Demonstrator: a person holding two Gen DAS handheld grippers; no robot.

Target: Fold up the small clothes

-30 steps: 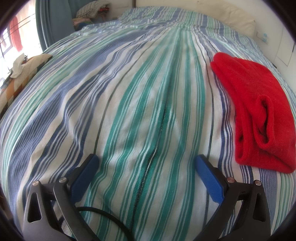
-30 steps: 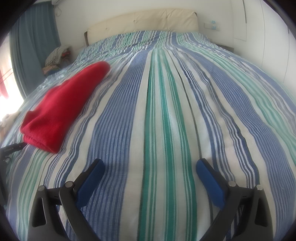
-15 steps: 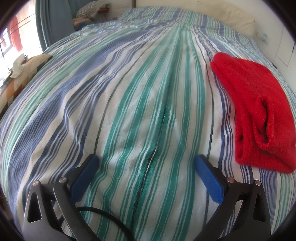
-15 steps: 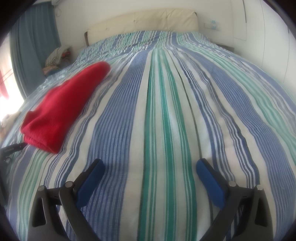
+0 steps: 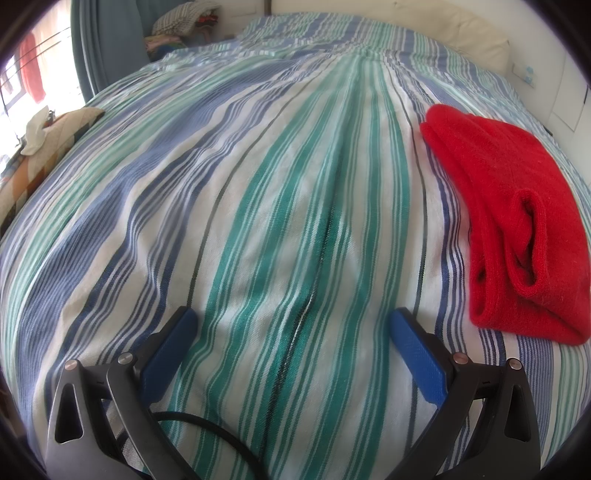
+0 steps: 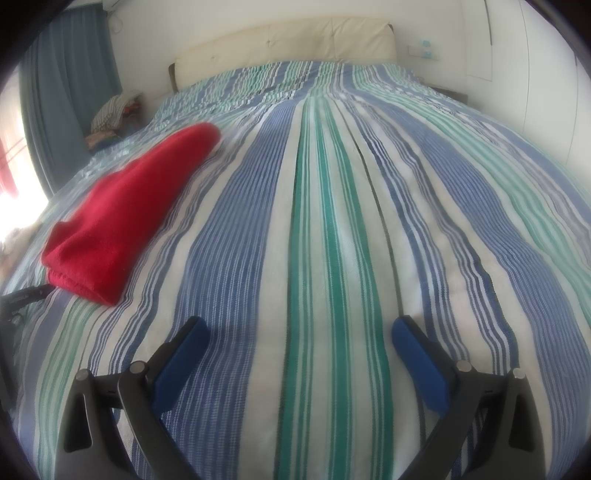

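Red knit garment (image 5: 517,206) is lying folded on the striped bedspread (image 5: 280,206), a long narrow bundle running lengthwise along the stripes, with a sleeve cuff or rolled opening showing on top near its closer end. From the left wrist camera it is sitting to the right of the left gripper (image 5: 291,328), apart from the blue pad (image 5: 417,347) on that side and touched by neither finger. From the right wrist camera the same garment (image 6: 125,218) is lying off to the left, well apart from the right gripper (image 6: 299,336). Both grippers are hovering low over bare bedspread with their jaws spread wide and nothing between the blue pads. A black cable (image 5: 207,432) is curling across the cloth beneath the left gripper. A dark piece of what looks like the other gripper's frame (image 6: 22,295) is poking in at the left edge of the right view, just beside the garment's near end. Farther out, a cream padded headboard (image 6: 288,44) is standing at the far end of the bed, a pile of clothes (image 5: 184,26) is sitting by the blue-grey curtain (image 6: 70,96), and a patterned cushion (image 5: 48,147) with a white cloth (image 5: 37,129) on it is resting beside the bed on the left.
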